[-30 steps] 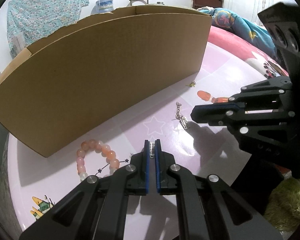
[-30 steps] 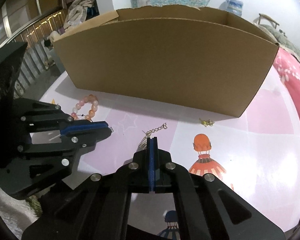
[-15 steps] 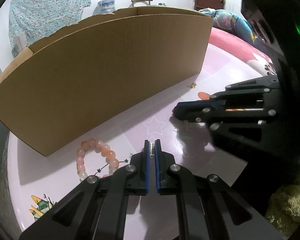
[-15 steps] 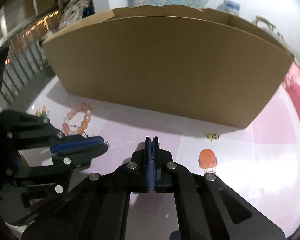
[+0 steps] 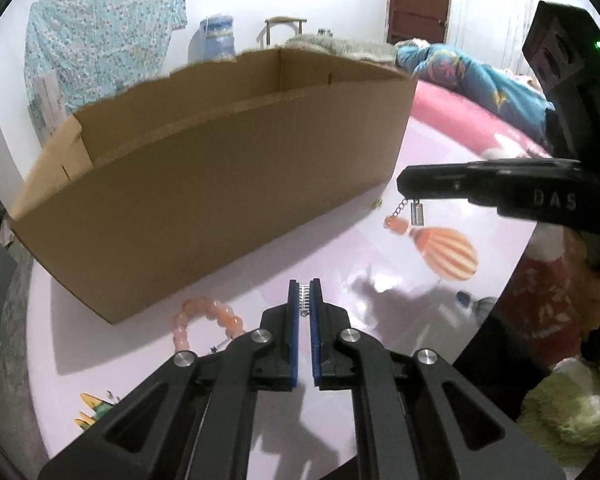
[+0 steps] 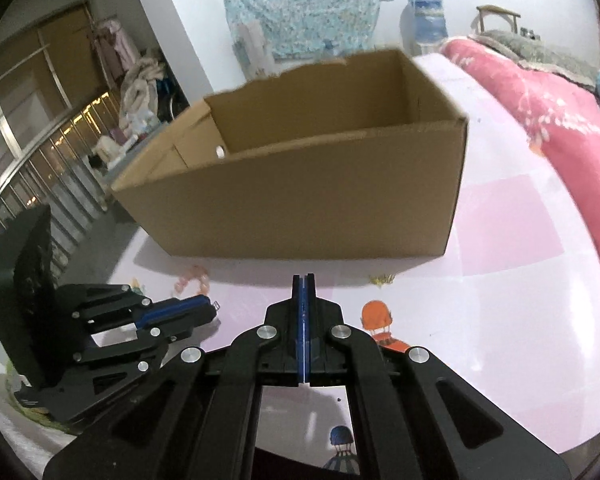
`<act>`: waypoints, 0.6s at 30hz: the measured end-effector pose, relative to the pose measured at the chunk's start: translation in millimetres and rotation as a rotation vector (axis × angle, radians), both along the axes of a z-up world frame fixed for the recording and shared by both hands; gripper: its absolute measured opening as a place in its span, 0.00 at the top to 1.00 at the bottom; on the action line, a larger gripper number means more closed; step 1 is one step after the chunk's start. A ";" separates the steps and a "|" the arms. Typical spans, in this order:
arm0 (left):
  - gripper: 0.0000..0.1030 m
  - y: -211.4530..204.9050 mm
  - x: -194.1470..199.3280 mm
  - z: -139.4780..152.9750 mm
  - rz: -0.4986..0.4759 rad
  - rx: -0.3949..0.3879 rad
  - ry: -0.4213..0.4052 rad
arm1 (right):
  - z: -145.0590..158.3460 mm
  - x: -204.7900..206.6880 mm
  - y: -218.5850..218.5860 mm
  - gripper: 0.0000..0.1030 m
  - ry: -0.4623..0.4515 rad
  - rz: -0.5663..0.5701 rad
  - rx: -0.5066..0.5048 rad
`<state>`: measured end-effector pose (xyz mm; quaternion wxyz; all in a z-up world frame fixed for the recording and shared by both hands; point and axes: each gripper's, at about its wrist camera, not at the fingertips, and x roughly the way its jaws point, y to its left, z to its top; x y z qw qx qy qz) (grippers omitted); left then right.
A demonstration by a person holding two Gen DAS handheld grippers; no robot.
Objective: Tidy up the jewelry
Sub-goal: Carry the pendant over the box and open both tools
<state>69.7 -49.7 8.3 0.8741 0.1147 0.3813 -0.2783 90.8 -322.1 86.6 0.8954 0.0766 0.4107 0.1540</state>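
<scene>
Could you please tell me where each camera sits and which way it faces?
Left wrist: on the left hand-held gripper, looking down at the cardboard box; the right hand-held gripper dangles an earring.
Right wrist: on the right hand-held gripper, facing the box; the left one sits lower left.
Shared: box, bead bracelet.

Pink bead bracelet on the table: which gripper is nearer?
Left. The left gripper hovers just beside the pink bead bracelet; the right gripper hangs farther off, past the box's corner.

Silver earring point(image 5: 415, 213) dangles above the table; pink bead bracelet point(image 5: 204, 320), seemingly looped, beside the box.
</scene>
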 end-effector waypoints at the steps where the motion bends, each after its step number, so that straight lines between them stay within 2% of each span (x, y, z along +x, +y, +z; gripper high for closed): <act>1: 0.96 1.4 -1.2 5.3 -0.006 -0.009 -0.012 | 2.9 1.0 6.2 1.00 -0.012 0.001 0.006; 6: 0.96 7.3 -5.6 48.8 -0.026 -0.072 -0.071 | 44.2 8.1 14.4 1.00 -0.113 0.033 0.030; 12: 0.96 13.8 10.3 111.3 -0.068 -0.216 -0.155 | 85.6 38.8 15.9 1.00 -0.215 0.100 0.023; 15: 0.96 9.1 39.2 123.9 -0.067 -0.247 -0.142 | 88.1 71.6 15.3 1.00 -0.199 0.141 0.024; 18: 0.96 -9.4 77.0 117.3 -0.040 -0.229 -0.074 | 80.6 110.4 15.1 1.00 -0.128 0.166 0.045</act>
